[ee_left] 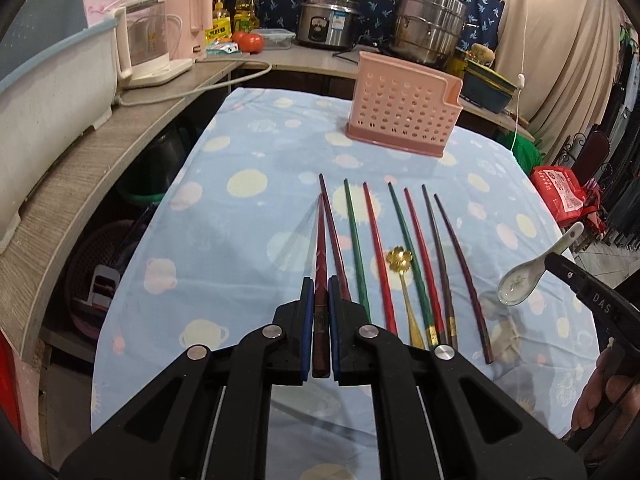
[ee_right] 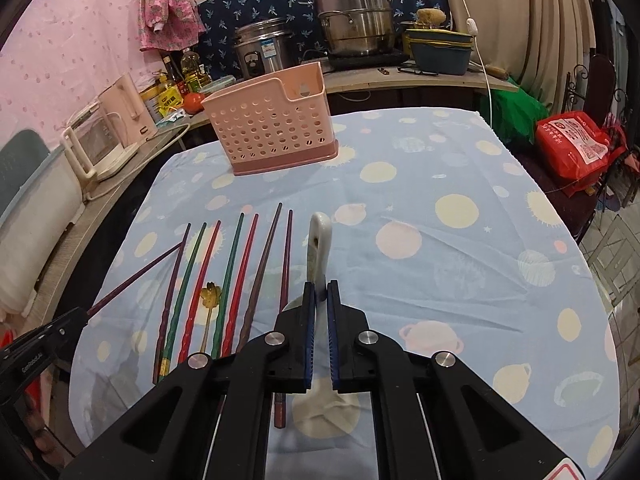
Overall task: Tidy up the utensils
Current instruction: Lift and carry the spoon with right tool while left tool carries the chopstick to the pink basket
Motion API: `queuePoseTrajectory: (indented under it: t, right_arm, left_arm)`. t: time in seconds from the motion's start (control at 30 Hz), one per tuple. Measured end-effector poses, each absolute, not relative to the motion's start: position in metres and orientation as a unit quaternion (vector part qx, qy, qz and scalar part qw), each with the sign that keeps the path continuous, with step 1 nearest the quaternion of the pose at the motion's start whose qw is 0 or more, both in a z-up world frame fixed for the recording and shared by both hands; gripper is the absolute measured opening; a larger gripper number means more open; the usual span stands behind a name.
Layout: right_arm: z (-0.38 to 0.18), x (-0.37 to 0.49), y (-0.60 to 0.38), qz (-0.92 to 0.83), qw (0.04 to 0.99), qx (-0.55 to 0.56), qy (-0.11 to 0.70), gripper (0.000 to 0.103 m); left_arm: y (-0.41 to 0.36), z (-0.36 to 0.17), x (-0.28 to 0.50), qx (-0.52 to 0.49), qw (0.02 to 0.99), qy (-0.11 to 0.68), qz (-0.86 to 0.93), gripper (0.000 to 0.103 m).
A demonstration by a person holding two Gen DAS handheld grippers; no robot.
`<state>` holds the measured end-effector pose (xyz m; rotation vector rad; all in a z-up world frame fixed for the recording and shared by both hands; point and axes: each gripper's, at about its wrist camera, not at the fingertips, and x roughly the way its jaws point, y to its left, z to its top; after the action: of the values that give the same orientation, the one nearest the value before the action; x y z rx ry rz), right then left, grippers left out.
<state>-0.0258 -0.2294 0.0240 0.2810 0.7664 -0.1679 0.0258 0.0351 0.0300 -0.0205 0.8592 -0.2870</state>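
My left gripper (ee_left: 319, 292) is shut on a dark red chopstick (ee_left: 320, 248) and holds it above the table, tip forward. My right gripper (ee_right: 321, 294) is shut on a white ceramic spoon (ee_right: 319, 244), lifted off the cloth; the spoon also shows at the right of the left wrist view (ee_left: 532, 270). Several red, green and purple chopsticks (ee_left: 376, 256) and a gold flower spoon (ee_left: 400, 260) lie side by side on the blue dotted tablecloth (ee_left: 224, 216). A pink perforated utensil holder (ee_left: 402, 106) stands at the far side of the table; it also shows in the right wrist view (ee_right: 272, 124).
A grey counter (ee_left: 80, 168) with a kettle (ee_left: 148, 44), bottles, a tomato, a rice cooker (ee_left: 326, 24) and a steel pot (ee_left: 430, 24) wraps the left and back. A red bag (ee_right: 576, 148) sits off the table's right edge.
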Motion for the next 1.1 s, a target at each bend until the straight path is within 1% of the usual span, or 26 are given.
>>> queuePoseTrajectory:
  t: [0.37, 0.57, 0.77, 1.1]
  right_arm:
    - [0.035, -0.022, -0.233, -0.080, 0.919, 0.142, 0.360, 0.006]
    - [0.053, -0.009, -0.239, -0.081, 0.927, 0.137, 0.340, 0.006]
    - [0.077, 0.023, -0.253, -0.086, 0.937, 0.131, 0.313, 0.006]
    - [0.127, 0.102, -0.282, -0.110, 0.953, 0.113, 0.258, 0.006]
  left_arm:
    - [0.037, 0.063, 0.035, -0.012, 0.913, 0.384, -0.138, 0.007]
    - [0.031, 0.089, 0.050, -0.003, 0.924, 0.356, -0.141, 0.007]
    - [0.018, 0.123, 0.077, 0.005, 0.935, 0.321, -0.151, 0.007]
    - [-0.022, 0.198, 0.147, 0.014, 0.956, 0.244, -0.165, 0.007]
